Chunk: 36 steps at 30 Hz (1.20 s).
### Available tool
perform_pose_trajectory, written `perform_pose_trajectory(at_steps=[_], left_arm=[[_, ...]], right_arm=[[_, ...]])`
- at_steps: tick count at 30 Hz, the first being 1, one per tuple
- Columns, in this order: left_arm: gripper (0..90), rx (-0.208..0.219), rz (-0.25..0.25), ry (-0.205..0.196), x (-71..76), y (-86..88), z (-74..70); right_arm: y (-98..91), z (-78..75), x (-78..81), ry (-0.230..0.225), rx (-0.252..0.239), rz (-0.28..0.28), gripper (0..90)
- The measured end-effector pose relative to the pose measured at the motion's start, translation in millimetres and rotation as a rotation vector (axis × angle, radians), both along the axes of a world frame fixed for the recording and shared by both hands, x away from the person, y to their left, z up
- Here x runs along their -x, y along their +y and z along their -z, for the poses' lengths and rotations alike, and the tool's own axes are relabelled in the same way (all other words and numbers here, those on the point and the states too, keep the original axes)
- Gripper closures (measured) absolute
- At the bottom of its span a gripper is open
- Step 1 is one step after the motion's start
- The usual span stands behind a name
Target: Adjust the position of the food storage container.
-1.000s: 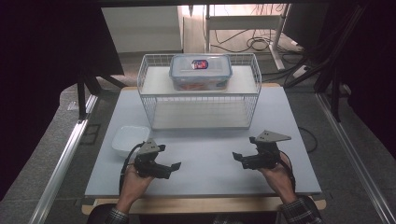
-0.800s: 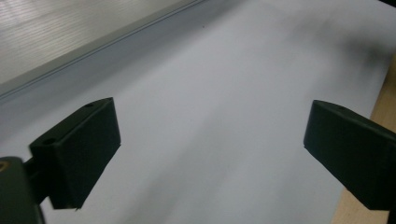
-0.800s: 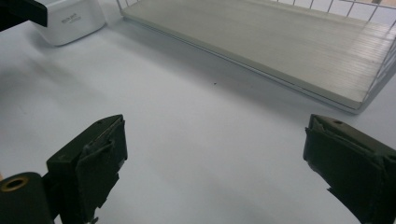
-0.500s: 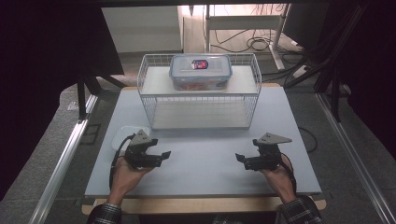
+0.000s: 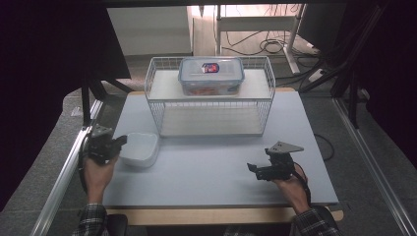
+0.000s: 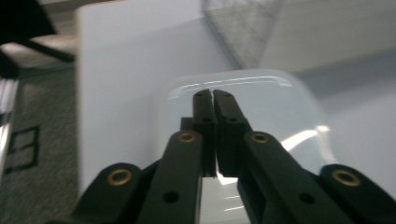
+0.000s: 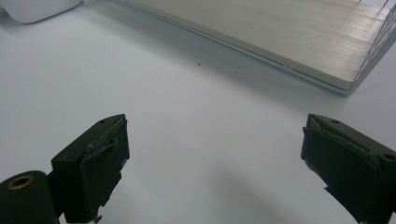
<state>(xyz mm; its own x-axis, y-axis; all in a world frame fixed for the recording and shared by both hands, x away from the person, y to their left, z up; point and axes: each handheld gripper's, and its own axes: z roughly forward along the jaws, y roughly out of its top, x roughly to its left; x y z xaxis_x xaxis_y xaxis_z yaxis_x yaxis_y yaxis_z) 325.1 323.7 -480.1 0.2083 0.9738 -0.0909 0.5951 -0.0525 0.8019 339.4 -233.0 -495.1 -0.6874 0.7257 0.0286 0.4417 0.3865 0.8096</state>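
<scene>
We see a pale grey table [image 5: 206, 167] over carpeted floor, dark surroundings. Our left gripper [image 5: 114, 143], jaws just pressed together on nothing, hovers at the white bowl [image 5: 140, 149]; right gripper [image 5: 255, 169] spread.

Lighting: we note dim, dark surroundings at nine and three o'clock, brightness at twelve. Glare streaks on the white bowl [image 6: 243, 88]. Left gripper view soft, background blurred; right gripper view sharper.

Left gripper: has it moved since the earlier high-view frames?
Yes. The left gripper has swung outward to the table's left edge, away from the wire rack, its jaws closing beside the white bowl.
</scene>
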Motion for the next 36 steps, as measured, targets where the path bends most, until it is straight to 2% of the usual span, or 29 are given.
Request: perform_pose_trajectory(at_steps=[4,9,10,11,14,16,23,36], left_arm=[[90.0,-0.006,-0.068,0.02,-5.4,19.5,11.1],[90.0,-0.012,-0.071,0.07,-16.9,23.0,29.0],[89.9,-0.012,-0.071,0.07,-16.9,23.0,29.0],[90.0,-0.02,-0.053,0.092,-20.8,19.5,34.0],[90.0,-0.031,-0.04,0.099,-21.9,13.3,34.1],[90.0,-0.016,-0.022,0.097,-21.5,9.8,33.6],[90.0,-0.006,0.043,0.103,-21.7,-14.4,33.2],[89.8,0.029,0.192,0.097,-29.8,-70.8,31.8]], right_arm=[[-1.0,0.9,-0.9,0.002,0.001,0.012,8.5],[-1.9,0.9,-1.4,0.002,-0.001,0.015,8.8],[-1.6,1.1,-1.5,0.004,0.0,0.014,8.8],[-1.2,1.4,-1.4,0.006,0.002,0.012,8.9],[-0.5,1.9,-1.3,0.008,0.006,0.007,8.9],[-0.5,1.8,-1.2,0.009,0.004,0.005,8.9],[-0.2,1.8,-0.9,0.011,0.005,-0.001,8.9],[6.5,3.8,0.2,0.016,0.011,-0.022,8.9]])
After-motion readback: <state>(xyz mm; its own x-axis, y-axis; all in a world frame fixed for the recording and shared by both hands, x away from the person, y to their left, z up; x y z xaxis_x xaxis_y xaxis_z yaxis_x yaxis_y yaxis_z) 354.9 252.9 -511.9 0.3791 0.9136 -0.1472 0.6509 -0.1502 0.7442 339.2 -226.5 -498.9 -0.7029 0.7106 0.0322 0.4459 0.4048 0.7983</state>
